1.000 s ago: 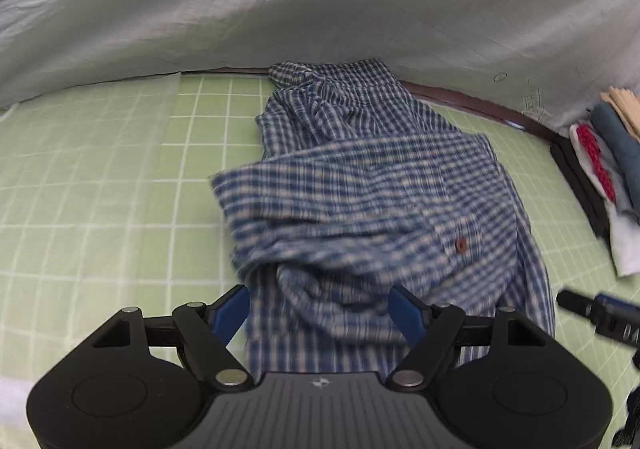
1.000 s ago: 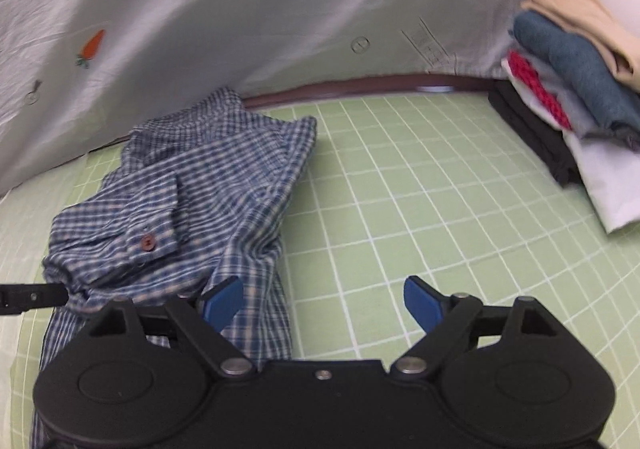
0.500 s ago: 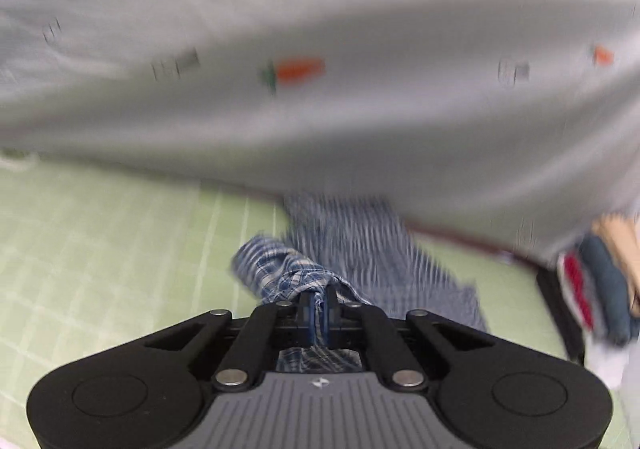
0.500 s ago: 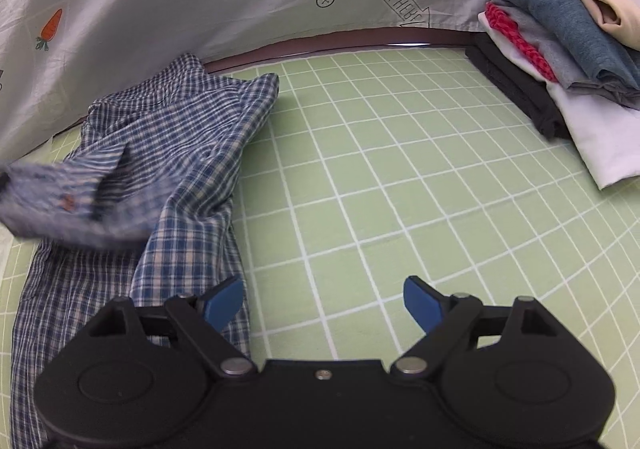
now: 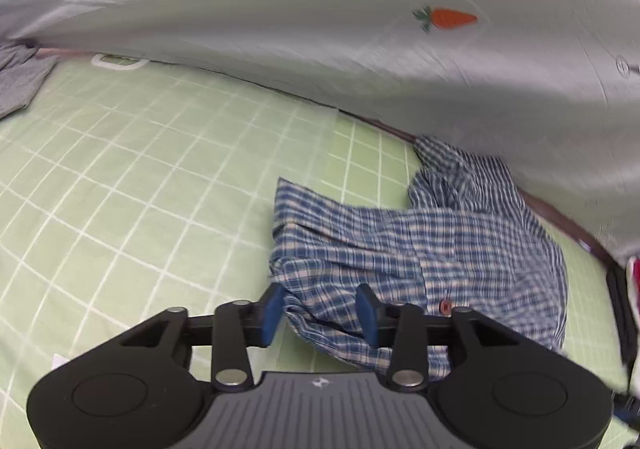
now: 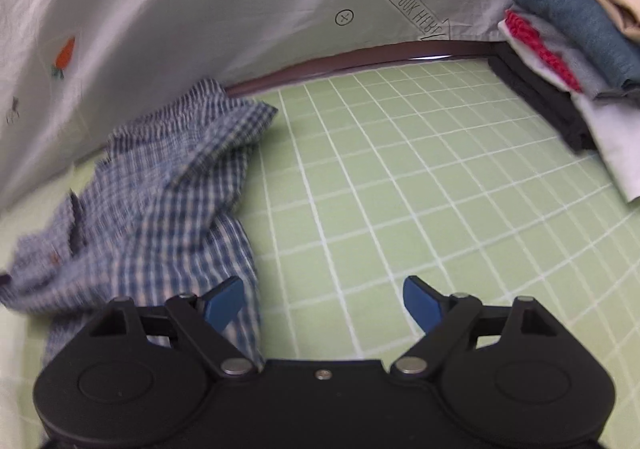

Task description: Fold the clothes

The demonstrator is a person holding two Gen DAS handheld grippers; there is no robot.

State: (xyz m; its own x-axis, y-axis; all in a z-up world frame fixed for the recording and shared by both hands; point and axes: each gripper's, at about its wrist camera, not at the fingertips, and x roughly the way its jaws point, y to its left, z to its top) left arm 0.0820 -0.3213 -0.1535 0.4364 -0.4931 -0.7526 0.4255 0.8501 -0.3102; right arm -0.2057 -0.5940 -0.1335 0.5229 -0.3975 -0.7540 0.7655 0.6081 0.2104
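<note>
A blue-and-white checked shirt [image 5: 420, 249] lies rumpled on the green grid mat [image 5: 140, 169], one flap spread out toward the left. My left gripper [image 5: 320, 307] hovers over the shirt's near left edge. Its jaws are opening; fabric shows in the gap, but the blue pads stand clear of it. In the right wrist view the shirt [image 6: 160, 185] lies at the left. My right gripper [image 6: 322, 301] is wide open and closing slightly over the bare mat [image 6: 400, 169]. Its left finger sits by the shirt's hem, and nothing is between its jaws.
A pile of folded clothes [image 6: 568, 41] sits at the mat's far right. A grey printed sheet [image 5: 280, 9] hangs along the back edge. A grey cloth [image 5: 16, 77] lies at the far left corner.
My left gripper shut on a fold of the shirt, carried it leftward, then opened and let it go; the flap now lies spread to the left. The right gripper shifted slightly.
</note>
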